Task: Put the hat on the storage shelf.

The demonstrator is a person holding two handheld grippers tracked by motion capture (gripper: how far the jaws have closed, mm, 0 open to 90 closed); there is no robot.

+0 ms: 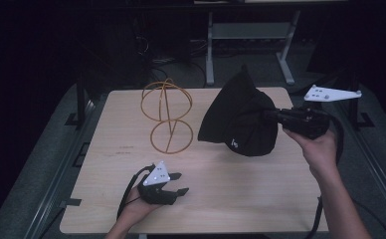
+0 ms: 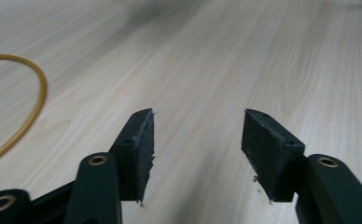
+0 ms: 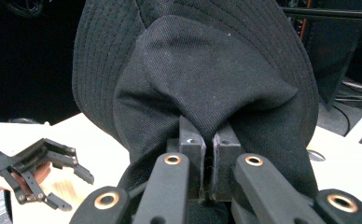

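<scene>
A black bucket hat (image 1: 238, 117) hangs lifted over the right half of the wooden table (image 1: 231, 199). My right gripper (image 1: 269, 115) comes in from the right and is shut on a fold of its fabric. In the right gripper view the hat (image 3: 207, 70) bulges above the closed jaws of the right gripper (image 3: 208, 140). My left gripper (image 1: 181, 183) rests low near the table's front edge. It stands open, with nothing between its pads (image 2: 139, 144), as the left gripper (image 2: 198, 135) looks along bare wood. The left gripper (image 3: 74, 190) also appears far left in the right gripper view.
A gold wire stand (image 1: 167, 115) made of two rings on a stem stands left of the hat; part of its lower ring (image 2: 37, 88) curves past my left jaw. Grey desk legs (image 1: 209, 50) rise behind the table. Metal rails run along both sides.
</scene>
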